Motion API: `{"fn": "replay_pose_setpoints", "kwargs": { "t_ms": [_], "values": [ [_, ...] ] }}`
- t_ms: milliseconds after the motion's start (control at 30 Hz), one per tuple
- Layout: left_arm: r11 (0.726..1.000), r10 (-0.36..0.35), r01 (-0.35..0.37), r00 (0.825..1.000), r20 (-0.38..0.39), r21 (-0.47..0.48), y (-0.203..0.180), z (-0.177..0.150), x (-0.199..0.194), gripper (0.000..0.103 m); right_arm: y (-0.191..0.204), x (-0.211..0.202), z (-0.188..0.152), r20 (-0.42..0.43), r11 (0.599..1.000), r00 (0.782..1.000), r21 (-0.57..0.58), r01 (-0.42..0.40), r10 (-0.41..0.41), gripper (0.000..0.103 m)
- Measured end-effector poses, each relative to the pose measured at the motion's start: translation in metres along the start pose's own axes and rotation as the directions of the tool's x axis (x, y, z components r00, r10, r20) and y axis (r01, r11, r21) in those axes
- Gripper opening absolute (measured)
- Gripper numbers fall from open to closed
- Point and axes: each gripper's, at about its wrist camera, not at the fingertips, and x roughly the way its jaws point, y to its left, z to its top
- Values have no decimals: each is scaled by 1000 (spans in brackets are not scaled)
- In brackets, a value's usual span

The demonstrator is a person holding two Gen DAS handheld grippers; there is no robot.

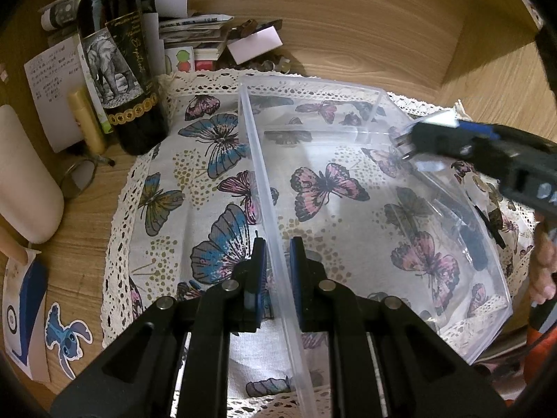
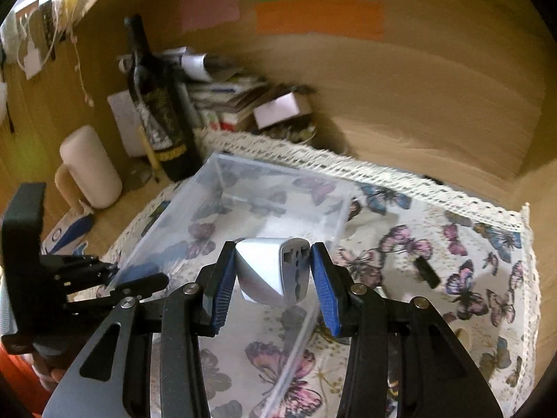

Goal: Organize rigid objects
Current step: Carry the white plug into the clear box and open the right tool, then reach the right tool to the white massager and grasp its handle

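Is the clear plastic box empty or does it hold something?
Empty: through the clear box only the butterfly cloth shows. The adapter is in the right tongs.

Cloth (image 1: 222,209): off-white, cream lace border, printed with pink, blue and grey butterflies and gold dots. Bin (image 1: 348,146): clear, colourless plastic. Travel adapter (image 2: 273,271): silver-grey. Claw pads (image 2: 222,289): blue, ribbed, on black arms. Bottle (image 1: 118,69): dark glass, elephant label, gold band. Desk (image 1: 400,35): light wood grain.

Blur and cut-offs
Paper stack (image 2: 226,94) and bottle (image 2: 156,104) motion-blurred; clear bin (image 1: 348,174) near end cut off below.
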Motion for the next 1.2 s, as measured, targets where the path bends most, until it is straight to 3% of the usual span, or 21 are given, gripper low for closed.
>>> {"fn": "replay_pose_setpoints", "kwargs": {
  "t_ms": [200, 467, 733, 867, 1200],
  "values": [
    [1000, -5, 5, 1000, 4, 0, 0, -1, 0, 14, 4, 27, 2, -75, 1000, 997, -5, -9, 8, 40],
    [1000, -6, 6, 1000, 4, 2, 0, 0, 0, 15, 2, 37, 2, -105, 1000, 994, -1, 0, 0, 40],
    [1000, -5, 5, 1000, -7, -1, 0, 0, 2, 15, -1, 15, 6, -47, 1000, 999, -2, 12, -12, 41],
    [1000, -4, 4, 1000, -9, 1, 1, 1, 2, 15, -7, -7, 5, 4, 999, 999, 6, 48, -48, 49],
    [1000, 1, -1, 1000, -7, 5, 0, 1, 2, 15, -46, -57, -11, 55, 974, 976, 94, 204, -210, 57]
  ]
}}
